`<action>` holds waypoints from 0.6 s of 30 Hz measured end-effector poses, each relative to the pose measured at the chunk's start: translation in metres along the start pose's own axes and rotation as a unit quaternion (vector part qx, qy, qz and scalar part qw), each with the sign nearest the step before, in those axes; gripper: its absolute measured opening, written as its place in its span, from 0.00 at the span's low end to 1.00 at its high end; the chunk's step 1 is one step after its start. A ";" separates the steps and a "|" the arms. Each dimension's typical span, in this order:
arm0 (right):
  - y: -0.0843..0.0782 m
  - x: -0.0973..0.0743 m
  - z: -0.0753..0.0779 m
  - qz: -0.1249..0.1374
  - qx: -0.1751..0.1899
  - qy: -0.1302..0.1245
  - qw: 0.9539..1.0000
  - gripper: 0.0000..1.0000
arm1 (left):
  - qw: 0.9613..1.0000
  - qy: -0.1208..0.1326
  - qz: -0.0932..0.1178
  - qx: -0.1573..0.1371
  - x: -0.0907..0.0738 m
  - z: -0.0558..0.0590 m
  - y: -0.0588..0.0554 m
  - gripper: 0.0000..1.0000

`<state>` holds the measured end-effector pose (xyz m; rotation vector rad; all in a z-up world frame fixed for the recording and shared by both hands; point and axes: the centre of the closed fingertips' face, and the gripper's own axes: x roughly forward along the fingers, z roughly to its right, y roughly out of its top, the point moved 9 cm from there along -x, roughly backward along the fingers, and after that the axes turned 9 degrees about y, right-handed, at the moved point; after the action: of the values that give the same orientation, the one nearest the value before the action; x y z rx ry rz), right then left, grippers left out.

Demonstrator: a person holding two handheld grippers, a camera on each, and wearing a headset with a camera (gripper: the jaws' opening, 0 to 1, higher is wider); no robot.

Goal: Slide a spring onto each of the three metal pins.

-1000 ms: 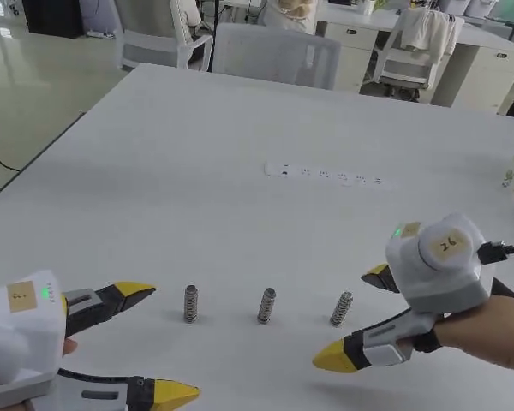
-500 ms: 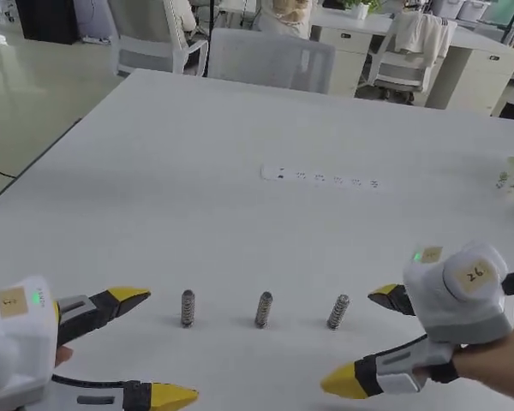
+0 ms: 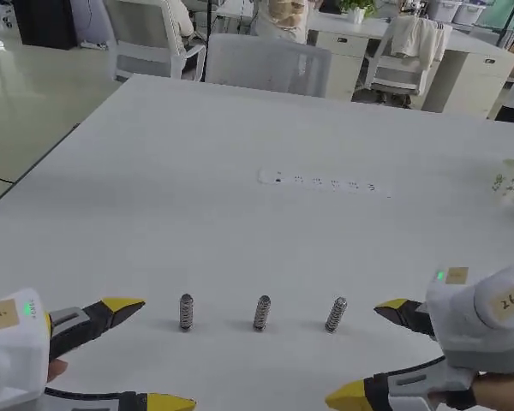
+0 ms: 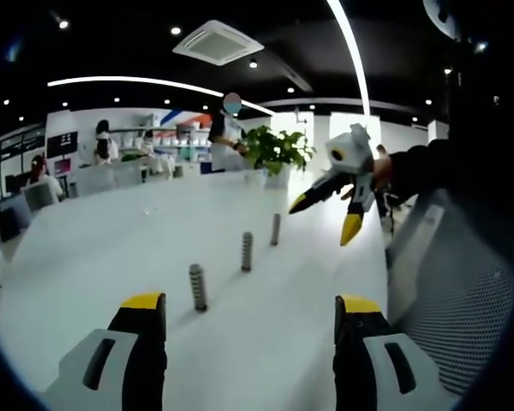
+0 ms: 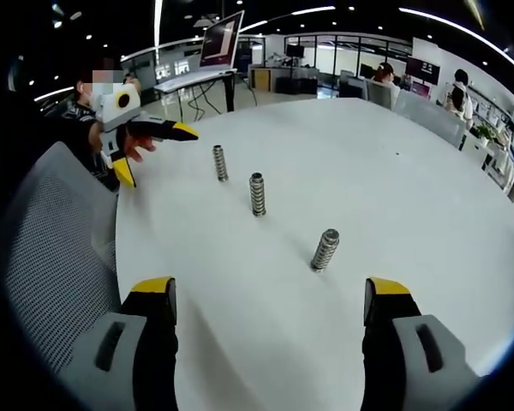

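I read the three springs (image 3: 262,312) as ribbed grey metal with a dull sheen. The table (image 3: 197,171) is smooth, matt white. The left gripper (image 3: 152,353) and right gripper (image 3: 366,351) have satin white plastic shells. At twelve o'clock, the chair (image 3: 270,60) back looks like grey mesh.

The head camera looks down and forward from above the near edge of the white table (image 3: 240,128), close over both grippers; the left gripper (image 3: 158,353) camera sits low, facing along its jaws past the row of springs (image 3: 262,312) to the right gripper (image 3: 361,351) beyond; the right one faces back the opposite way; all three views share the springs between the grippers.
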<state>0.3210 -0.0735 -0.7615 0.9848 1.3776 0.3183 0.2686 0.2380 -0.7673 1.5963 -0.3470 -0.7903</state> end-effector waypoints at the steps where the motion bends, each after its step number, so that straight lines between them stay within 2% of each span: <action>1: -0.001 -0.002 -0.001 0.008 0.002 -0.003 1.000 0.90 | 1.000 0.001 0.001 -0.003 0.000 0.000 0.000 0.77; 4: -0.004 -0.004 -0.007 0.031 0.010 -0.003 0.999 0.90 | 1.000 0.005 0.007 -0.015 -0.002 0.001 -0.001 0.77; 10: -0.010 -0.005 -0.011 0.029 0.011 0.003 1.000 0.91 | 1.000 0.010 0.006 -0.024 -0.005 0.001 -0.005 0.77; 18: -0.011 -0.010 -0.007 0.056 0.011 -0.007 0.998 0.91 | 0.999 0.017 0.006 -0.032 -0.007 0.002 -0.009 0.78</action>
<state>0.3086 -0.0838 -0.7619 1.0837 1.3182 0.3795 0.2606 0.2430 -0.7736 1.5441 -0.3042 -0.7570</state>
